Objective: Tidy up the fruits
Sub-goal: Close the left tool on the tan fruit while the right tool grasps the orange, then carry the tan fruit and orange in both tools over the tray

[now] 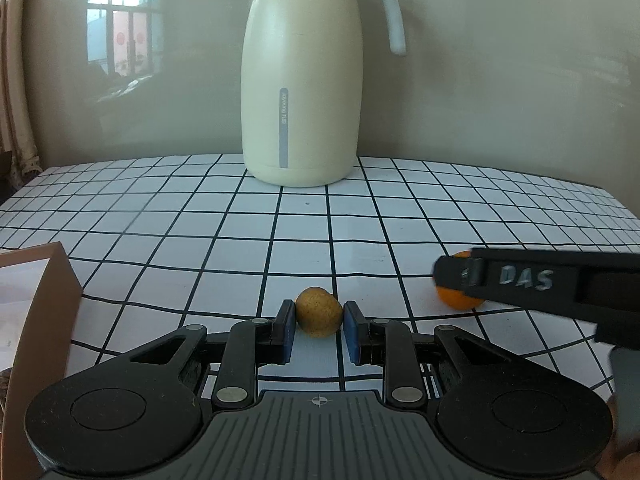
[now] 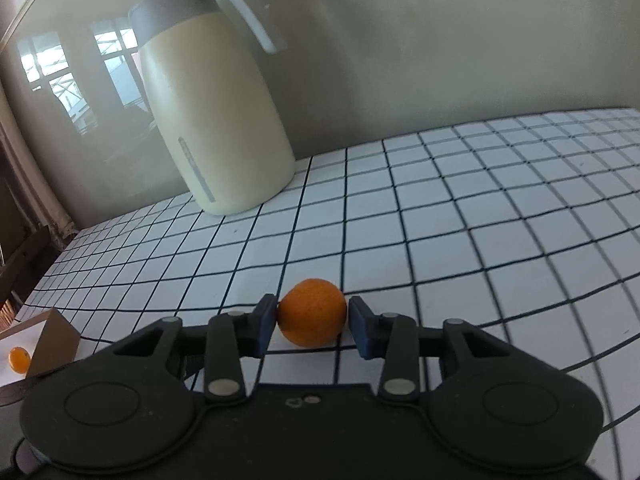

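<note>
A: Right now, on the checked table: left gripper clamped on a brown fruit, pads tight on both sides, fruit low over the cloth, maybe touching it.

B: And the other hand?

A: Right gripper has an orange between its pads. Left pad touches the skin; a thin gap shows at the right pad, so can't tell if it's a firm grip. Orange sits on or just above the table. In the left view it shows partly behind that gripper's black arm.

B: Anything sorted yet?

A: One small orange fruit lies already in the cardboard box, w/ the box at the table's left edge, near the left gripper. So approx. one in, two in hand or nearly.

B: What's left?

A: By my read: carry both to the box, let go. No other loose fruit in view. Cream jug stands at the back, well apart from both.
</note>
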{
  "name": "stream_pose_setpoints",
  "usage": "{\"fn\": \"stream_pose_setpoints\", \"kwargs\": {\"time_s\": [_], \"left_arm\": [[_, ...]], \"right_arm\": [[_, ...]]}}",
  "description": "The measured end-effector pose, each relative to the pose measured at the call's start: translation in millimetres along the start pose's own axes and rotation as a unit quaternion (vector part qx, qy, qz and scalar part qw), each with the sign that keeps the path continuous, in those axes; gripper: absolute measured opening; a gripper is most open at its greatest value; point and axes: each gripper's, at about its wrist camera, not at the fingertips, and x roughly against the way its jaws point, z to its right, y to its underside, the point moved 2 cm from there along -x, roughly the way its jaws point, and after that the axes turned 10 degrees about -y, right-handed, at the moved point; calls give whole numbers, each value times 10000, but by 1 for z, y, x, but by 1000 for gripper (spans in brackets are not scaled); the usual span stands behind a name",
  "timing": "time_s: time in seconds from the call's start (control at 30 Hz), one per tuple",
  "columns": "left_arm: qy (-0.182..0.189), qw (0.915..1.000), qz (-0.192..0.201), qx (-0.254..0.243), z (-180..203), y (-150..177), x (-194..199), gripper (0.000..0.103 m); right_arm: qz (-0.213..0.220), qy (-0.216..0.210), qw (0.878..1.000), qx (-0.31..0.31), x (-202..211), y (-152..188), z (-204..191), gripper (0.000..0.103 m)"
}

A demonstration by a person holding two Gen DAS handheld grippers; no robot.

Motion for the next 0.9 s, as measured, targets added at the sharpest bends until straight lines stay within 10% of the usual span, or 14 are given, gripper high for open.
{"fn": "stream_pose_setpoints", "kwargs": {"time_s": [0.9], "left_arm": [[421,9987,252,-109,-27,21,73,26]], "right_arm": [[172,32,9990,400,82,31,-24,28]]}}
